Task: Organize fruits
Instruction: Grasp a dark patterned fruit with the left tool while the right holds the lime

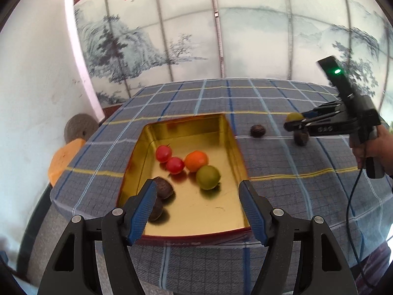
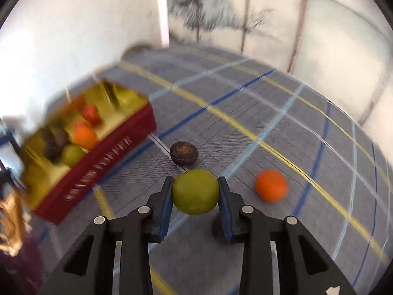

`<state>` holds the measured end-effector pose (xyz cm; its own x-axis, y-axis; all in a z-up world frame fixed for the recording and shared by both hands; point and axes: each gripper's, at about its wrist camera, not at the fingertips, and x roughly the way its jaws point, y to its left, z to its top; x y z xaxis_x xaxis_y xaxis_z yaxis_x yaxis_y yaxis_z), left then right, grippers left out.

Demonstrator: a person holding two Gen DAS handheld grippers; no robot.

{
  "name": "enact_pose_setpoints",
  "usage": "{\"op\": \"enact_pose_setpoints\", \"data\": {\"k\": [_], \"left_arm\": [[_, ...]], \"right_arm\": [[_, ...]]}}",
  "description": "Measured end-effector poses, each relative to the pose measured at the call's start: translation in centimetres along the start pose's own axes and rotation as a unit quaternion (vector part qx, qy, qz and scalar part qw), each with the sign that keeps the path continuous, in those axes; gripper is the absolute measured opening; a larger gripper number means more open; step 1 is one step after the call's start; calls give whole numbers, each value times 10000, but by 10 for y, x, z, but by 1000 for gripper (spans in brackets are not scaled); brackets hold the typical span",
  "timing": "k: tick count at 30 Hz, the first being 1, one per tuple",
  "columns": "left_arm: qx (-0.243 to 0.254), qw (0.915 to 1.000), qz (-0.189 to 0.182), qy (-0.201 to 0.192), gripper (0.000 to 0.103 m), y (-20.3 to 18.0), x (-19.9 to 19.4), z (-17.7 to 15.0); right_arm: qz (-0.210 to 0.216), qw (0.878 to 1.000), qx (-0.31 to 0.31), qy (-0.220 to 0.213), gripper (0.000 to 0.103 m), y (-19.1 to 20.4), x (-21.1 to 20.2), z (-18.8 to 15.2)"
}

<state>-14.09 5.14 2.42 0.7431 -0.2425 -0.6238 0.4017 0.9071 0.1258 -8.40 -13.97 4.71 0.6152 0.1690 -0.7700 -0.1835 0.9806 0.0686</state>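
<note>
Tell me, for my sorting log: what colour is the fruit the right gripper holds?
Green fruit; right wrist view shows it best.

The left gripper point(image 1: 197, 191) hangs wide open above a gold tin point(image 1: 189, 204) of fruit on a checked tablecloth point(image 1: 282, 162), while the right gripper point(image 1: 293, 121) clasps a green fruit point(image 1: 294, 116).

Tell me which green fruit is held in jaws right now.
The green fruit clamped by the right gripper; the other green one lies loose in the gold tin.
</note>
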Motion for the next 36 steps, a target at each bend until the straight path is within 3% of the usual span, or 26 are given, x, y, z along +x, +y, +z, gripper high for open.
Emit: {"op": "enact_pose_setpoints", "data": {"k": [3,6,9,11,13,17,20,27,28,29,31,33,36], "left_arm": [[310,9988,-376,-100,70,-22,-4,9],[571,9943,-894,-136,70,-49,0,26],[663,9870,-1460,-101,70,-79,15,46],[706,9843,-1614,-107,71,-101,28,60],[760,9837,-1631,-62,74,-121,48,73],[933,9783,-1810,387,74,-159,97,91],[1130,9814,-1476,472,74,-180,128,98],[897,9812,-1497,825,73,-195,175,96],[843,9804,-1546,883,63,-195,179,93],[794,9788,-1609,986,40,-197,186,88],[744,9802,-1529,1018,39,-197,188,83],[566,9783,-1675,1077,39,-195,182,79],[505,9807,-1641,934,39,-193,157,71]], "right_arm": [[-506,9975,445,-232,32,-36,-41,-34],[-1001,9891,1069,-117,32,-87,-62,-76],[-1267,9803,1513,-106,32,-124,-72,-105],[-1338,9759,1720,-106,32,-138,-75,-119],[-1275,9727,1934,-147,32,-151,-76,-130],[-1046,9709,2148,-181,33,-158,-72,-141],[-887,9708,2207,-315,33,-163,-74,-144],[-716,9762,2030,-275,33,-157,-70,-143],[-718,9767,2007,-268,33,-156,-69,-142],[-724,9770,1990,-260,33,-155,-69,-142],[-684,9771,1997,-252,33,-156,-69,-141],[-681,9762,2048,-209,33,-157,-67,-142],[-657,9748,2129,-127,33,-161,-64,-143]]}}
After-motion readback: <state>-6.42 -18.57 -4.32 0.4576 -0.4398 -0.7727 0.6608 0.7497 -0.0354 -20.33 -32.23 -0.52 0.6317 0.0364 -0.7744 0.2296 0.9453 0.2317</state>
